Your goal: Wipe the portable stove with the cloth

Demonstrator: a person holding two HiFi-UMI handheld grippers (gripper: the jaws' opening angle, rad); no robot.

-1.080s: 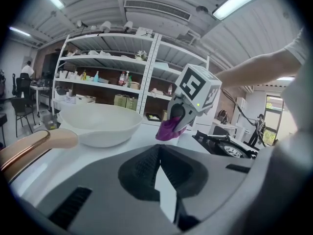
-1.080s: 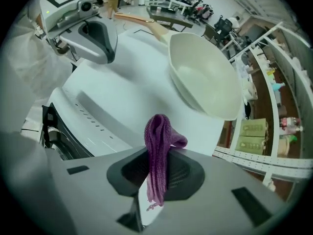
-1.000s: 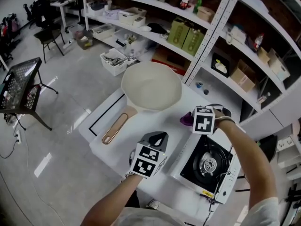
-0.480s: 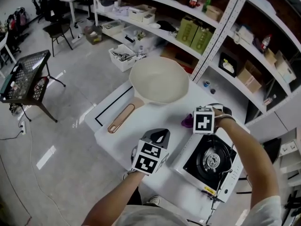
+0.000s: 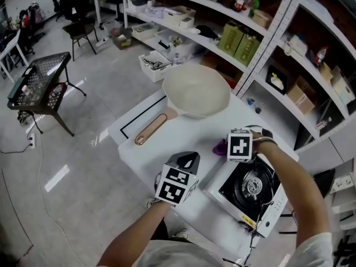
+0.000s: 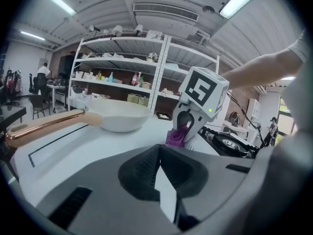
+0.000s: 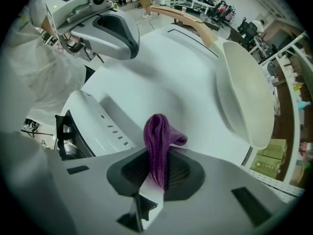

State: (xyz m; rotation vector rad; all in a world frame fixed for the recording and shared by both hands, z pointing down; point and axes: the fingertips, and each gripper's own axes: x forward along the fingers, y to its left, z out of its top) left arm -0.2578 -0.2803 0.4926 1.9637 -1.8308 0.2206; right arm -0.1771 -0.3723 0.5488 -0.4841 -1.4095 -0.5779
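Observation:
The portable stove (image 5: 249,189) is white with a black burner top and stands at the table's near right corner; it also shows in the left gripper view (image 6: 230,145) and the right gripper view (image 7: 93,126). My right gripper (image 5: 226,146) is shut on a bunched purple cloth (image 7: 157,146), held just beyond the stove's far left corner. The cloth (image 5: 220,147) hangs close to the tabletop (image 6: 174,137). My left gripper (image 5: 187,161) hovers left of the stove with its jaws together and nothing between them (image 6: 157,153).
A large cream pan (image 5: 196,90) with a copper-coloured handle (image 5: 150,128) rests on the far part of the white table (image 5: 183,135). Shelving with boxes and bottles (image 5: 245,43) stands behind. A black wire cart (image 5: 36,85) stands on the floor at left.
The head camera has shifted, so table and pan sit further right in view. Both grippers stay almost where they were beside the stove, the right one still gripping the cloth.

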